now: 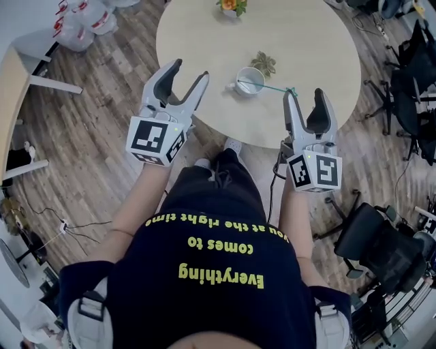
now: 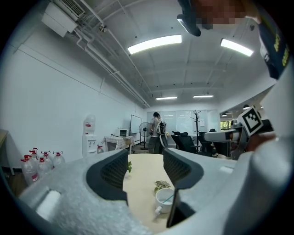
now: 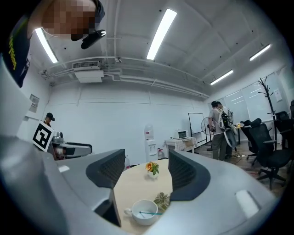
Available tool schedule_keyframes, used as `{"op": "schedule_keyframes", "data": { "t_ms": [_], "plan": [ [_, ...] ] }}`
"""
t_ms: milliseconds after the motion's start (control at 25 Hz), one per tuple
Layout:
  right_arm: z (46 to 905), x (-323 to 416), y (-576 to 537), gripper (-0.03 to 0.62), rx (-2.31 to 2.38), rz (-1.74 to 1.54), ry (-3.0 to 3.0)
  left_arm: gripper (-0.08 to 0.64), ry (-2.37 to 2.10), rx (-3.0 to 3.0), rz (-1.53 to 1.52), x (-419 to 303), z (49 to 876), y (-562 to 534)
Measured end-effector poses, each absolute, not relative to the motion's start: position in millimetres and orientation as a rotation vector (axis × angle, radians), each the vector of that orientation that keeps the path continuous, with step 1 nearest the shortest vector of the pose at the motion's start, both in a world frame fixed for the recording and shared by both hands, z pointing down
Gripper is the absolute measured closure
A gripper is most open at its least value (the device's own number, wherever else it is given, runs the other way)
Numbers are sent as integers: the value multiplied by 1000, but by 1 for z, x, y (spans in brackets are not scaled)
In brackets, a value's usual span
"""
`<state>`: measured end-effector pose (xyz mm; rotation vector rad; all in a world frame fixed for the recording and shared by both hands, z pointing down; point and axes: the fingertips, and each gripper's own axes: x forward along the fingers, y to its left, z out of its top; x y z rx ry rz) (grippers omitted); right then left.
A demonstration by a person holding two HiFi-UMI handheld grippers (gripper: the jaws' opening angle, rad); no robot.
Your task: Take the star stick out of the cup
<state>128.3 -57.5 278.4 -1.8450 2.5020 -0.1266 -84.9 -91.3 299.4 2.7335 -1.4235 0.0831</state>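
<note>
Your right gripper (image 1: 304, 95) hangs over the tabletop's (image 1: 204, 34) near edge, jaws wide apart with nothing between them. The left gripper (image 1: 189, 71) is just as wide and empty, over the near-left edge.

The stick (image 1: 272, 86) leans out of the cup (image 1: 250, 80), which stands a little in from the near edge. Its outer end reaches toward your right gripper's inner jaw; whether they touch, I cannot tell.

Take it with the right. Close on the stick's outer part and draw it up along its own lean, so the light cup is not dragged or tipped. If the cup shifts, steady it at the handle with your left.

A small plant (image 1: 263, 63) sits just beside the cup on its far side; keep the stick's swing away from it. The flower vase (image 1: 231, 7) at the far edge is well apart. Nothing stands between your jaws and the stick.
</note>
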Motion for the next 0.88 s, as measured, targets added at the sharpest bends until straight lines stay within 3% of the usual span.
{"op": "schedule_keyframes", "data": {
  "t_ms": [880],
  "plan": [
    [297, 179, -163, 291, -1740, -216, 2603, 318, -1497, 2673, 114, -25, 305, -189]
  ]
}}
